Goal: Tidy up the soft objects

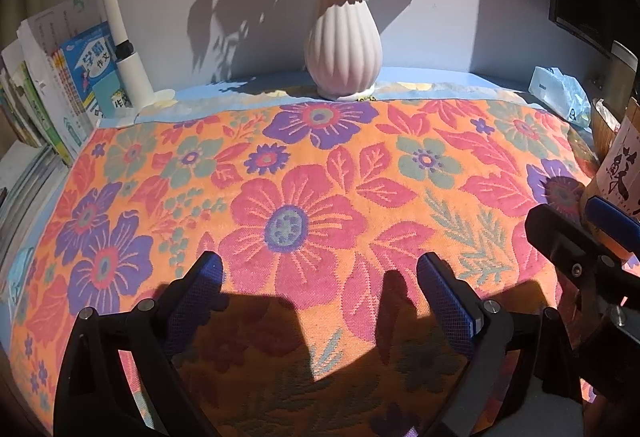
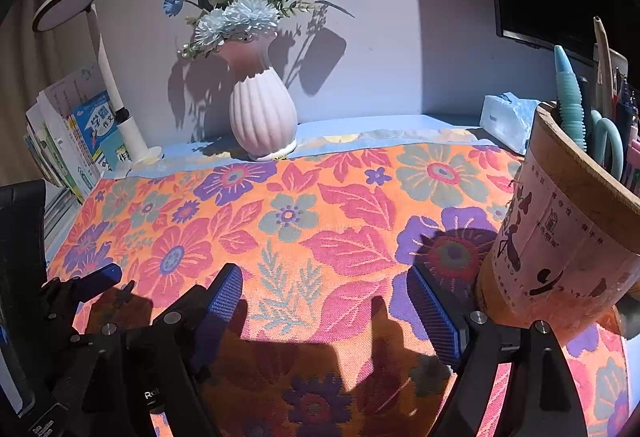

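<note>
An orange towel with red, purple and green flowers [image 1: 320, 173] lies spread flat over the desk, seen in the right wrist view too as the flowered towel [image 2: 320, 221]. My left gripper [image 1: 320, 269] hovers over its near part, jaws wide apart, nothing between the blue pads. My right gripper [image 2: 322, 279] is open the same way just to the right, over the towel's near right part. In the left wrist view the right gripper's fingers [image 1: 612, 217] show at the right edge. In the right wrist view a left finger [image 2: 100, 277] shows at the left edge.
A ribbed pink-white vase [image 1: 342, 53] with blue and cream flowers stands at the towel's far edge against the wall. Books [image 1: 68, 93] and a white lamp [image 1: 120, 33] are at the back left. A tissue pack [image 2: 506, 119] and a pen holder [image 2: 560, 237] stand right.
</note>
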A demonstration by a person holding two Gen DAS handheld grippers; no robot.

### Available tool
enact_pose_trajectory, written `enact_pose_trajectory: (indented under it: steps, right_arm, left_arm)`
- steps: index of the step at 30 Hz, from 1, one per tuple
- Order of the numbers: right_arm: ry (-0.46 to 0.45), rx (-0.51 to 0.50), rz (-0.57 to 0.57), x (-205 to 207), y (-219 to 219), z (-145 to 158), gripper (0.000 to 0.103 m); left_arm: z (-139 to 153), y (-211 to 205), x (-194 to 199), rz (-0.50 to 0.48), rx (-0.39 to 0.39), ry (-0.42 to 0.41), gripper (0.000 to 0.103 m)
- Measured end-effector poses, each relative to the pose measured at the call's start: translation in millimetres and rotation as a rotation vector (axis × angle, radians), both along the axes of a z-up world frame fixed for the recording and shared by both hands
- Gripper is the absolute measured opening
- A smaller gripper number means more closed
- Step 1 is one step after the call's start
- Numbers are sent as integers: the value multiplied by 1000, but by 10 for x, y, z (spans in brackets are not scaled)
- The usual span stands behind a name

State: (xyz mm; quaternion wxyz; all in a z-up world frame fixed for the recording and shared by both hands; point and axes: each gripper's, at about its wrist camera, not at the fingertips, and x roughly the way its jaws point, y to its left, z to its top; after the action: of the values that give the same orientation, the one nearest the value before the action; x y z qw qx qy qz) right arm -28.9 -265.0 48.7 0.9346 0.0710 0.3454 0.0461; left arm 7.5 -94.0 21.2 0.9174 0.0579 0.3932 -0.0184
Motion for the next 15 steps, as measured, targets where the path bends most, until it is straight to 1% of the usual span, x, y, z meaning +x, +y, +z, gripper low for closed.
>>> enact_pose_trajectory:
  steps: [4,15]
  right_arm:
    - [1,-2,-1,3,-4,-1,83]
    - [7,-21,-1,21,21,-13,83]
  left_arm:
    - [-21,7,22,-1,-3,19,98]
    - [-37,4,33,-2,7,30,98]
